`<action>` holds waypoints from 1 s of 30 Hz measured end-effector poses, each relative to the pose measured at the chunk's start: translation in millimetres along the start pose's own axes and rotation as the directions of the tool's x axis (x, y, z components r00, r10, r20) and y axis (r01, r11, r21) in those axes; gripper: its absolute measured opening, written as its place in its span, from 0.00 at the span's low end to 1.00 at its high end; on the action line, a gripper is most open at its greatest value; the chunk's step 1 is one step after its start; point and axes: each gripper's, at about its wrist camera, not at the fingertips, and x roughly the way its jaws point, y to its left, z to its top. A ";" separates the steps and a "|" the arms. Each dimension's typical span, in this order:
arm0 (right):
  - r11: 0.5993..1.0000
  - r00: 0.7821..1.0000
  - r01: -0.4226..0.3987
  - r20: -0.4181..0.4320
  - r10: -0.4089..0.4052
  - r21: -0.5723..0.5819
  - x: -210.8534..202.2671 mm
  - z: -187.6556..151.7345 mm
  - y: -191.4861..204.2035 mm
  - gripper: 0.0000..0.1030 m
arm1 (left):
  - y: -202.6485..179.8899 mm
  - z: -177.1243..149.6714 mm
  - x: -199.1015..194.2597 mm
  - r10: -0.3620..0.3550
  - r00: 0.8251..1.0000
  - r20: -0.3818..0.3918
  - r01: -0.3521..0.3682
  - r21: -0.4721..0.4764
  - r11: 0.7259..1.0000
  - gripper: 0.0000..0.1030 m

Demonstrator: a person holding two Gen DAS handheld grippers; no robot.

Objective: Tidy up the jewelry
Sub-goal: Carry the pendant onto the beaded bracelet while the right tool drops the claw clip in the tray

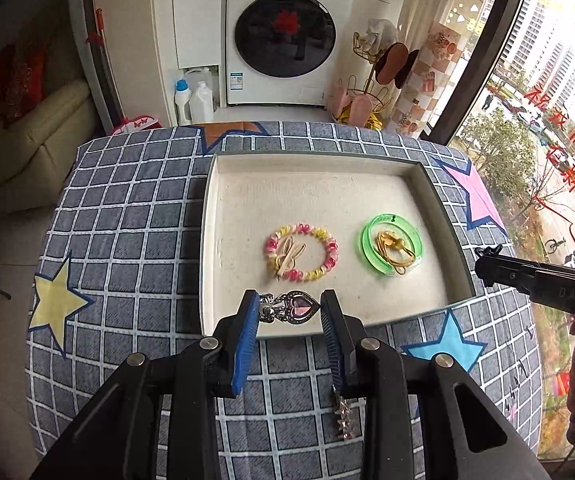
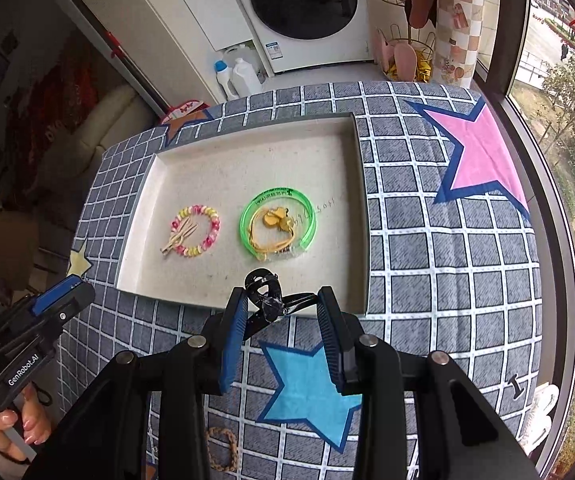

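My left gripper (image 1: 289, 302) is shut on a silver heart pendant (image 1: 299, 307) with a pink stone, above the near rim of the white tray (image 1: 207, 240). Its sparkly chain (image 1: 343, 418) dangles below the right finger. My right gripper (image 2: 282, 298) is shut on a black hair clip (image 2: 265, 286), also over the tray (image 2: 361, 200) near its front edge. In the tray lie a pink-and-yellow bead bracelet (image 1: 301, 252) (image 2: 195, 232) around a beige clip, and a green bangle (image 1: 391, 246) (image 2: 277, 222) around a gold necklace.
The tray sits on a grey checked cloth with coloured stars (image 2: 311, 384). A brown woven bracelet (image 2: 221, 448) lies on the cloth near the front. Beyond the table stand a washing machine (image 1: 287, 36), detergent bottles (image 1: 193, 100) and a slipper rack (image 1: 371, 92). A window runs along the right.
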 end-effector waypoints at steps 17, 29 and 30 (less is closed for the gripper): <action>1.000 1.000 0.013 -0.002 -0.013 -0.004 60.8 70.6 -13.5 0.38 | -5.9 48.4 80.1 0.072 0.997 -0.035 -0.073 -0.022 0.997 0.43; 0.998 0.998 0.056 -0.032 -0.056 0.013 101.5 93.5 -28.0 0.38 | -6.7 51.5 114.9 0.132 0.989 -0.066 -0.132 0.004 0.991 0.43; 0.998 0.998 0.058 -0.035 -0.058 0.014 104.0 93.6 -28.9 0.38 | -6.2 50.9 116.6 0.135 0.988 -0.068 -0.135 0.003 0.991 0.43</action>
